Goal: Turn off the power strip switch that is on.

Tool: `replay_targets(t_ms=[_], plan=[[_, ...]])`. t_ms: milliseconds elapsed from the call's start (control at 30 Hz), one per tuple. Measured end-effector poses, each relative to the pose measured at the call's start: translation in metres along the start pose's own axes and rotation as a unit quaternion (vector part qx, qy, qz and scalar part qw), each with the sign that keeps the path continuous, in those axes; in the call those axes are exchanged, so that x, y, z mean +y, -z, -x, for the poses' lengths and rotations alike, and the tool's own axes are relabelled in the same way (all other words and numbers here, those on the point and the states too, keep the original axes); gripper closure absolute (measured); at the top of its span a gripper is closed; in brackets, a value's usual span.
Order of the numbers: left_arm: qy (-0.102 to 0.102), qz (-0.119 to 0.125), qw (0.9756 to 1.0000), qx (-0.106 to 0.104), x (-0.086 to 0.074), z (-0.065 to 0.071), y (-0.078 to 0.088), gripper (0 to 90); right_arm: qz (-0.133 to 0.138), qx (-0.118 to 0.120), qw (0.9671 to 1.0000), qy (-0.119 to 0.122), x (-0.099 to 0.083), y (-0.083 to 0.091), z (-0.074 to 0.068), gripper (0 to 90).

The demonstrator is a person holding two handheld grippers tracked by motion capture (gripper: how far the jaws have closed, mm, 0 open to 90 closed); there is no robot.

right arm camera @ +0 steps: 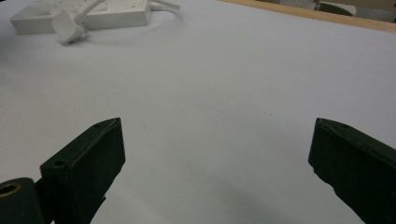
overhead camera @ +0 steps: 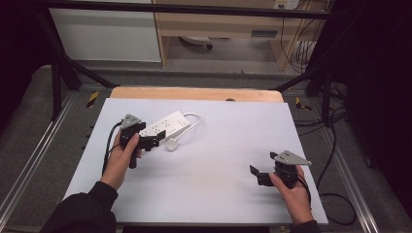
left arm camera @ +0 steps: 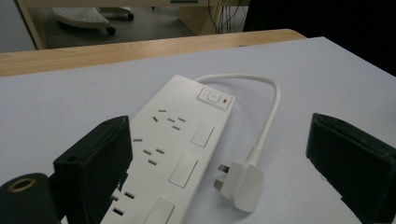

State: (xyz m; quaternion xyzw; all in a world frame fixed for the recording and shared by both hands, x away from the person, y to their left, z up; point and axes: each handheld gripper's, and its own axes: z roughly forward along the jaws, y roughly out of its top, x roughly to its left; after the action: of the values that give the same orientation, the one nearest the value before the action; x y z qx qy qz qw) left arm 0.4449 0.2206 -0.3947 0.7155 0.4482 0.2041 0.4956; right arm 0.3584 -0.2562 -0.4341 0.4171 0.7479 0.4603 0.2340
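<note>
White power strip [overhead camera: 165,125] lay on the pale sheet covering the table [overhead camera: 218,160], left of centre toward the far side, angled with its switch end away from the person. Its short white cord [overhead camera: 193,120] looped off the far end and came back to a white three-pin plug [overhead camera: 171,144] resting on the sheet just beside the strip's near right edge.

Left gripper [overhead camera: 150,141] sat at the strip's near end, jaws spread wide, nothing held. In the left gripper view the strip [left arm camera: 175,149] ran up between the jaws, its near end by the left jaw, and the plug [left arm camera: 243,179] lay in the gap, closer to the strip than to the right jaw. Whether the left jaw touched the strip was unclear.

Right gripper [overhead camera: 257,175] was well apart, at the near right of the sheet, jaws also wide open and empty, over bare sheet. In the right gripper view the strip [right arm camera: 84,16] and plug [right arm camera: 67,26] showed far off at top left.
</note>
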Motion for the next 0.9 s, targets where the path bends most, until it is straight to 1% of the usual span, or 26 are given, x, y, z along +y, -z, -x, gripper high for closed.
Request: replay_targets(t_ms=[200,367,567,667,833,900], plan=[[0.004,0.007,1.0,0.0,-0.001,-0.003,0.009,6.9,0.0,0.0,1.0,-0.003,0.0,0.001,0.0,4.1],[0.009,0.016,0.9998,-0.001,-0.002,-0.005,0.018,6.9,-0.001,-0.001,1.0,0.001,0.0,0.0,0.0,4.1],[0.011,0.019,0.9998,-0.001,-0.006,-0.007,0.027,6.9,-0.001,-0.001,1.0,0.001,0.0,0.0,-0.001,4.1],[0.01,0.02,0.9997,0.004,-0.008,-0.008,0.03,6.9,-0.002,0.0,1.0,0.0,0.0,0.0,-0.001,4.1],[0.018,0.024,0.9996,0.001,-0.012,-0.01,0.036,6.9,-0.002,0.0,1.0,0.001,0.0,0.0,-0.002,4.1],[0.018,0.026,0.9995,0.002,-0.012,-0.01,0.038,6.9,-0.002,0.0,1.0,0.001,0.0,0.0,-0.002,4.1]])
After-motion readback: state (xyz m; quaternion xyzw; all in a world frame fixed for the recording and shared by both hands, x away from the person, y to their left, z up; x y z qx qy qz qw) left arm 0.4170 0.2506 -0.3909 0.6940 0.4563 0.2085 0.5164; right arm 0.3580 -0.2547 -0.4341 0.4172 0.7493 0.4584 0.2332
